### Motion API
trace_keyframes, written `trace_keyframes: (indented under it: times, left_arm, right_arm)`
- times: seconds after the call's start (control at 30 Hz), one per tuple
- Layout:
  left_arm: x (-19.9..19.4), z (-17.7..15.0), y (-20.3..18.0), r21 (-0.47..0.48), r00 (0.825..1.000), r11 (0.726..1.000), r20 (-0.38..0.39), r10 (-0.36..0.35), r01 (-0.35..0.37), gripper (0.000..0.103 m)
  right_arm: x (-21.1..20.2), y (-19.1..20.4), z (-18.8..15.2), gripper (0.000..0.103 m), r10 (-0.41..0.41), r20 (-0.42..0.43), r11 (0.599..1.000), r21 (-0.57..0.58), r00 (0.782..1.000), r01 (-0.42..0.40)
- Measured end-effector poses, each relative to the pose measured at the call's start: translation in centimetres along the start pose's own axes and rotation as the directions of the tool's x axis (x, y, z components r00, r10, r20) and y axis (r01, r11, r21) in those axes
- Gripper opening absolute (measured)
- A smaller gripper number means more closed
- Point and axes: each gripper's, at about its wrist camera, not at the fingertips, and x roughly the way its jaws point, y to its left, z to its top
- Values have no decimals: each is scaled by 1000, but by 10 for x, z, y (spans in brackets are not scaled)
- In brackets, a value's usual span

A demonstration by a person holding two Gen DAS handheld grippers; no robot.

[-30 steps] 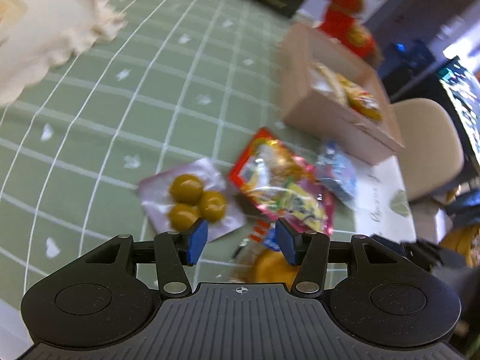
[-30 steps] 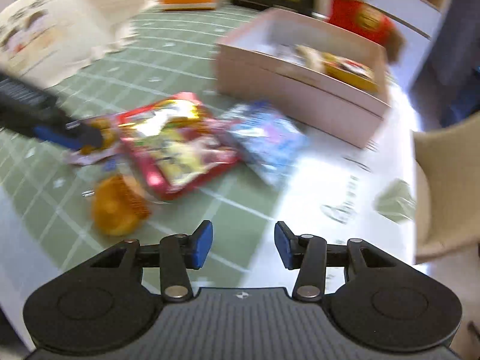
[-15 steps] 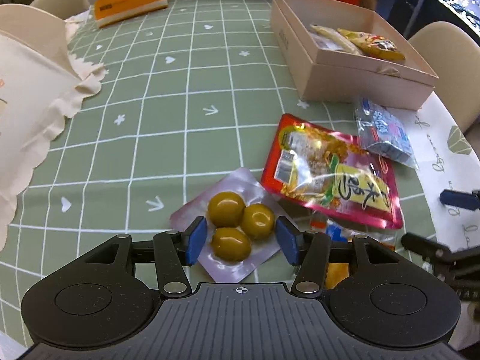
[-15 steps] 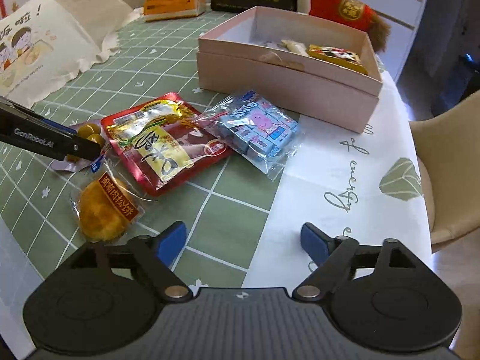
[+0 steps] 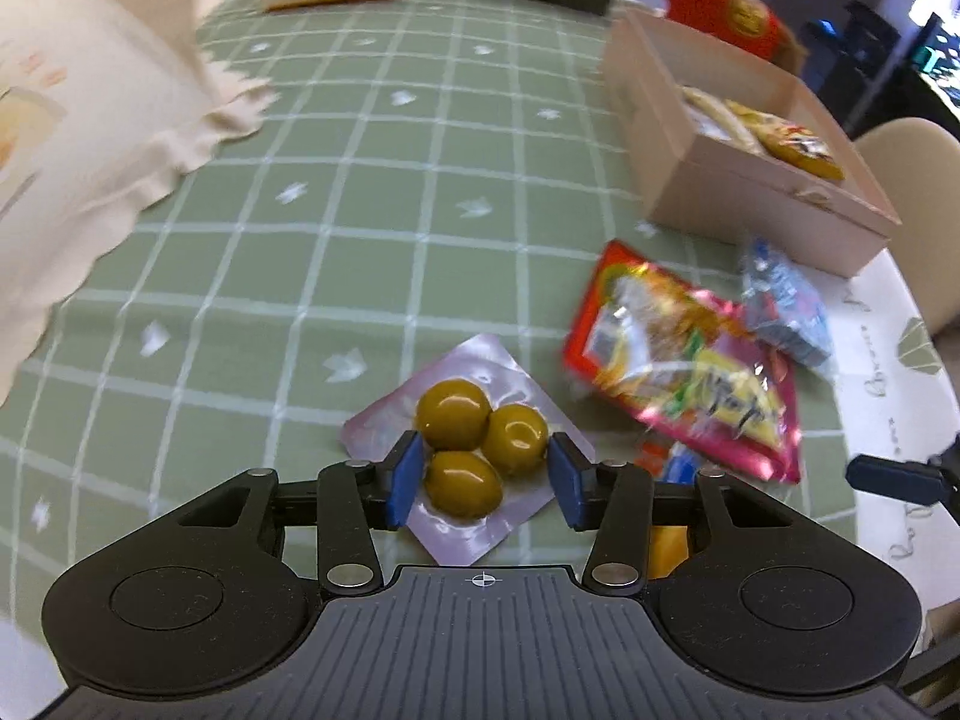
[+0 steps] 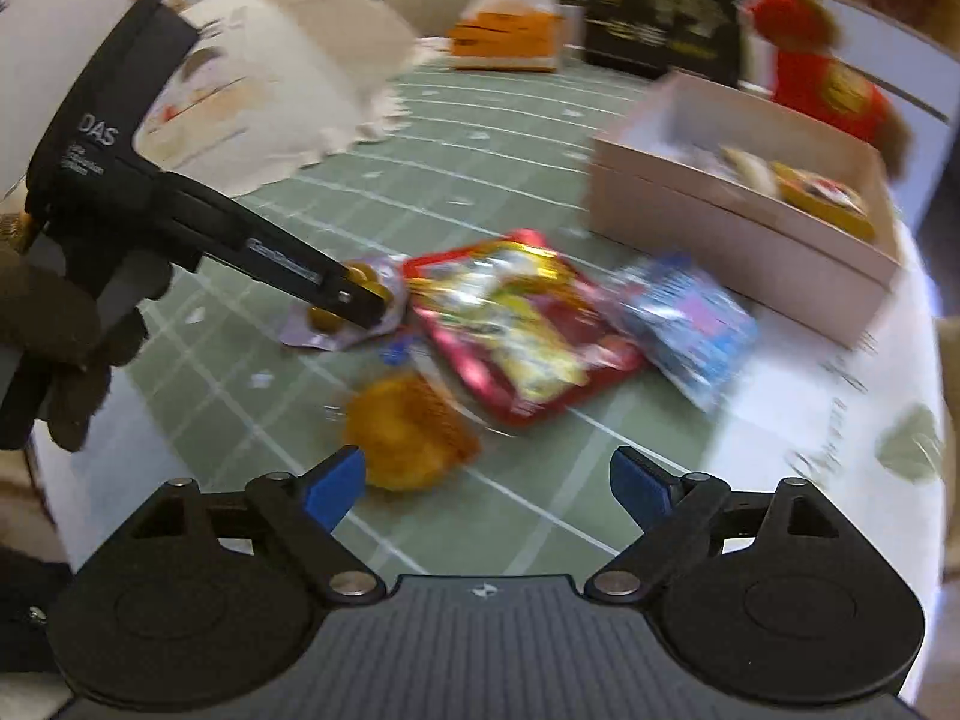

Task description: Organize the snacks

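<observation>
Left gripper (image 5: 483, 489) was spread over the olive pouch (image 5: 474, 438); the blue pads sat on either side of the three green olives, with a gap visible at each side, so no pinch. The pouch lay flat on the green checked counter (image 5: 360, 192). From the right wrist view the left gripper (image 6: 360, 300) reached in from the left with its tip over that same pouch (image 6: 342, 312).

Right gripper (image 6: 486, 483) stood wide apart, holding nothing. The orange round snack (image 6: 408, 432) lay just ahead of its left pad, touching or nearly so; blur prevented telling which.

The red foil packet (image 5: 684, 360) lay just right of the olive pouch, and the blue packet (image 5: 786, 306) at its far-right edge. The pink box (image 5: 768, 198) sat beyond them, open, with yellow packets inside. A red plush toy (image 6: 828, 84) stood behind the box, and an orange tissue pack (image 6: 504, 36) and a black box (image 6: 660, 18) at the far edge.
</observation>
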Motion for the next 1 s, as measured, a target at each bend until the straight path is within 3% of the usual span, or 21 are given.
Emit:
trace_keyframes:
  times: [0.17,0.3,0.4,0.53,0.63,0.77,0.87,0.9,1.0]
  left_arm:
    - [-10,-11,18,-62,1000,998,-15,-7,6,51]
    - [-10,-11,16,-51,1000,999,-9,-5,4,53]
    - [-8,-11,10,-13,1000,1000,-7,-10,10,67]
    - [-3,-10,0,16,1000,1000,-22,-22,22,87]
    - [1,-10,-4,29,999,999,-24,-24,25,93]
    - [0,-11,-5,31,1000,999,-18,-22,22,91]
    - [-2,-11,-5,48,1000,999,-7,2,-1,80]
    - [-3,-11,-4,50,1000,999,-1,15,-15,70]
    - [-6,-11,4,17,1000,1000,12,1,-1,68]
  right_arm:
    - [38,24,15,88,-31,-39,998,-57,999,28]
    - [38,24,16,60,-37,-52,996,-85,998,32]
    - [26,16,7,59,-72,-70,993,-103,995,64]
    - [10,-6,-8,59,-96,-104,995,-28,990,93]
    - [3,-18,-17,62,-79,-116,996,29,990,83]
    - [7,-13,-24,72,-110,-114,994,1,987,110]
    - [10,-6,-24,78,-129,-95,991,-41,987,125]
    - [12,-5,-24,79,-129,-90,991,-46,987,125]
    - [12,-7,-23,79,-121,-90,992,-48,989,117]
